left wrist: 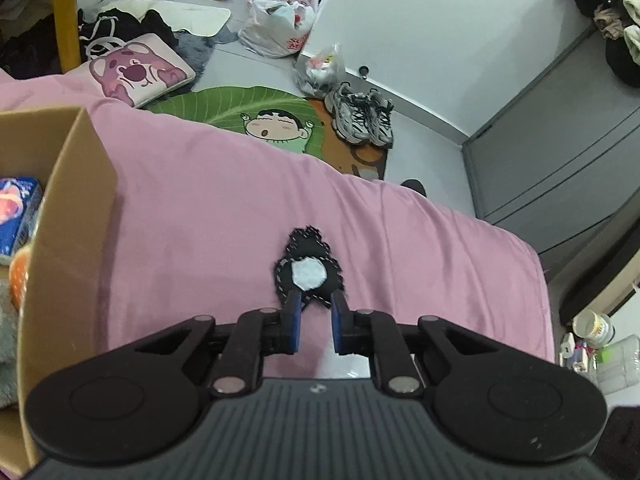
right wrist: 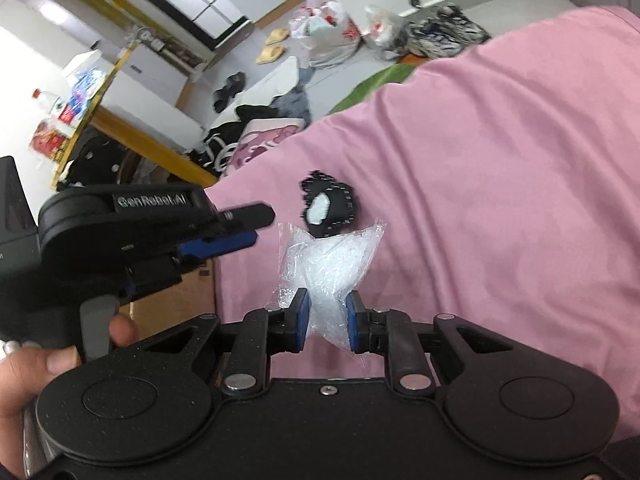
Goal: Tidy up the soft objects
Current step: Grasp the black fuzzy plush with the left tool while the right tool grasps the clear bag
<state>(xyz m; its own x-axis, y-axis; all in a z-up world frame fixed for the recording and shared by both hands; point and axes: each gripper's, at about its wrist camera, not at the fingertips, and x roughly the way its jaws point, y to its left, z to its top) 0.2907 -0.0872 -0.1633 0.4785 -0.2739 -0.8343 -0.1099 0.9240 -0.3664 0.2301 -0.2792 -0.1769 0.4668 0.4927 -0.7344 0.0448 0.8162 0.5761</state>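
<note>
Pink bedsheet [right wrist: 500,160]: "GenRobot.AI" left tongs [right wrist: 256,226] clenched empty; right tongs [right wrist: 326,322] pinch clear bag [right wrist: 332,264].

Pink-sheeted bed [left wrist: 208,200], cardboard box [left wrist: 68,184] and black felt toy [left wrist: 308,268] upon it.

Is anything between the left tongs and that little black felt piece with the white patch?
Nothing visible. Only pink bedsheet separates the left tongs from the black felt piece; the clear plastic bag sits off that line.

Both tongs [left wrist: 316,300] [right wrist: 327,312] clamped shut.
</note>
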